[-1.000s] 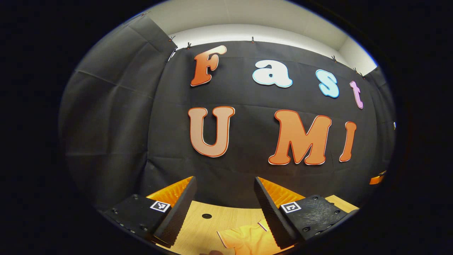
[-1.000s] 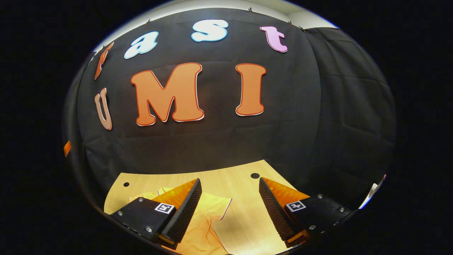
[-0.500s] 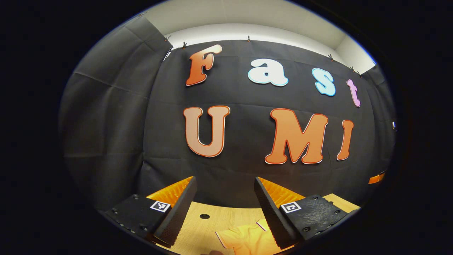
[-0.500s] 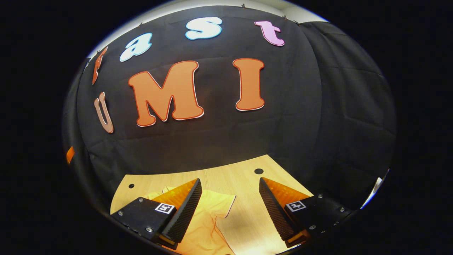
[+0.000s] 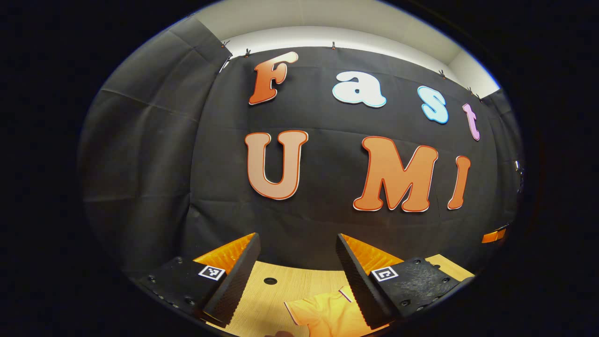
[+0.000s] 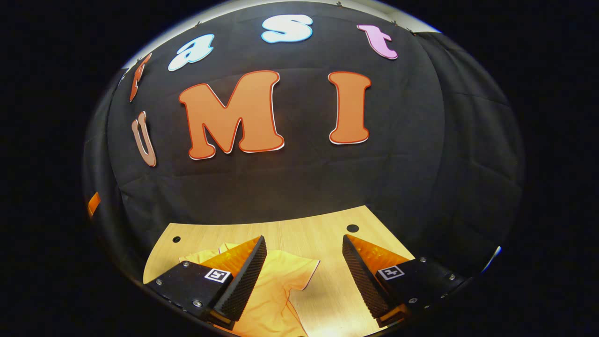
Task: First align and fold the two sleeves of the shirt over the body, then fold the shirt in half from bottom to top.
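Nothing folded yet: both my hand-held grippers, left (image 5: 298,276) and right (image 6: 304,276), gape empty above the shirt (image 6: 276,285) on the bench (image 6: 299,234)

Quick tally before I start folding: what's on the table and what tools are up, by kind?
Shirt: 1, orange-yellow, lying on the table, sleeves not yet folded.
Grippers: 2, left gripper and right gripper, both open above the table.
Table: 1.
Total: 4.
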The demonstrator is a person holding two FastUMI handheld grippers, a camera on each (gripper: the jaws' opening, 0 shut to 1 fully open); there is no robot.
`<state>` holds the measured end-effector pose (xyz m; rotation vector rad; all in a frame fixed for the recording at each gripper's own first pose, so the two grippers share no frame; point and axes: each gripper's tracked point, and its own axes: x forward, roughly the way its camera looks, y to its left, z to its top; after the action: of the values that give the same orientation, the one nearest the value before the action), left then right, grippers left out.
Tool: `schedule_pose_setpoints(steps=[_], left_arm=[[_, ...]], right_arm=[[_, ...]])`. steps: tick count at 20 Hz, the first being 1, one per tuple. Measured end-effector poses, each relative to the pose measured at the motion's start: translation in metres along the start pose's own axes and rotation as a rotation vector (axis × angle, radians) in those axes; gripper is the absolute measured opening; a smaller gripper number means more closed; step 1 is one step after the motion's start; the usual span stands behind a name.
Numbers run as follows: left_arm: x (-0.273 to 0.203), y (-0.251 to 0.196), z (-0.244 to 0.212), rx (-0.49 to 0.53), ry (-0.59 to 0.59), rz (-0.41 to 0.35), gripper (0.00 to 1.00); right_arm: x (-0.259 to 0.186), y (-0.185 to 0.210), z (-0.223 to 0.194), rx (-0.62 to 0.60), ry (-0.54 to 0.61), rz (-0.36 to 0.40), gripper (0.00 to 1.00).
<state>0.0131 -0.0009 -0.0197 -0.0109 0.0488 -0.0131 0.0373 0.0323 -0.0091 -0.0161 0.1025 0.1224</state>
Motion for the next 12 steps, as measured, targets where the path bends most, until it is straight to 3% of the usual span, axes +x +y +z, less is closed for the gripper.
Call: schedule_pose_setpoints(steps=[6, 9, 12], left_arm=[[0.008, 0.014, -0.014, 0.022, 0.033, 0.035, 0.98], [0.015, 0.019, -0.024, 0.015, 0.047, 0.034, 0.98], [0.022, 0.024, -0.034, 0.025, 0.078, 0.038, 0.98]], right_arm=[[0.059, -0.013, -0.048, 0.085, 0.266, -0.065, 0.99], [0.113, -0.018, -0.095, 0.22, 0.427, -0.088, 0.99], [0.15, -0.024, -0.151, 0.26, 0.606, -0.107, 0.99]])
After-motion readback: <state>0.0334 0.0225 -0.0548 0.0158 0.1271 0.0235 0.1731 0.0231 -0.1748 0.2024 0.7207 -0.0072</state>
